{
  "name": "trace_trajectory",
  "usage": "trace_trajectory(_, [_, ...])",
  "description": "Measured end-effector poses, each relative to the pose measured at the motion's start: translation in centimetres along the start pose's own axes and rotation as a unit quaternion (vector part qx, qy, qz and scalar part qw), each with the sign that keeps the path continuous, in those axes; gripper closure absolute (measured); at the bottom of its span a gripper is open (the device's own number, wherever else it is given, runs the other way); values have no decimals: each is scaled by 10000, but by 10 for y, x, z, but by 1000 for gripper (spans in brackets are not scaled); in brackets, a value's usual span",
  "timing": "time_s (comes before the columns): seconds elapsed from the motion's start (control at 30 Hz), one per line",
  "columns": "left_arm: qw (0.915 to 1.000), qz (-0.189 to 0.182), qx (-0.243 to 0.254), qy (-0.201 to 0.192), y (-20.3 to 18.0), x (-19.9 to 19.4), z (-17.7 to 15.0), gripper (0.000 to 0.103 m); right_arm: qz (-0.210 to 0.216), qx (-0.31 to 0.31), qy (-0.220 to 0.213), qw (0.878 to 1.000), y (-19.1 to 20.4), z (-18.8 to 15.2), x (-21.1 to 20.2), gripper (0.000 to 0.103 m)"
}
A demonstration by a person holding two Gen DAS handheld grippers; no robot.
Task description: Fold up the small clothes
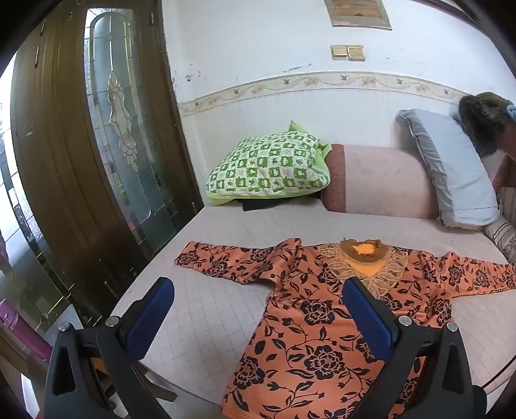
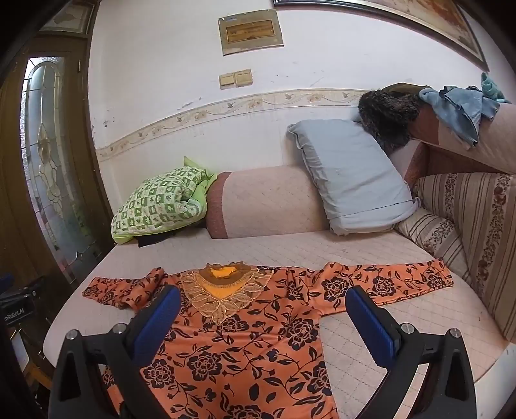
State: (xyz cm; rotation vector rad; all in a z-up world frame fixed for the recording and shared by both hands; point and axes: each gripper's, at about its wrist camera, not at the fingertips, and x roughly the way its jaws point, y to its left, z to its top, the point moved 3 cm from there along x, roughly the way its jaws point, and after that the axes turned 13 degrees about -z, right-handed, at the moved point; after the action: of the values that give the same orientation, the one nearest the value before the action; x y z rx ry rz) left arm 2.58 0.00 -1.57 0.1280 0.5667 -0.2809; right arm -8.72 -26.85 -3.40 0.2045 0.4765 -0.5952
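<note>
Lying under both claws (image 1: 258, 309) (image 2: 262, 314): blouse (image 1: 309, 325).

1. I cannot see the hem of the blouse (image 1: 309, 348); the bottom edge cuts it off in both views.
2. In my left view the frame clips its right sleeve.
3. A dark item (image 2: 151, 240) lies mostly hidden under the green pillow (image 2: 158, 204); I cannot identify it.
4. The plaque (image 2: 251, 31) text is too blurred to read.
</note>
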Motion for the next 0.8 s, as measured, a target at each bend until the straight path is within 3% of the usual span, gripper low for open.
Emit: trace_trajectory(0.8, [9997,128,-202,-57,20,0,-3,0,12,-179,55,9998,14,-3,1,0])
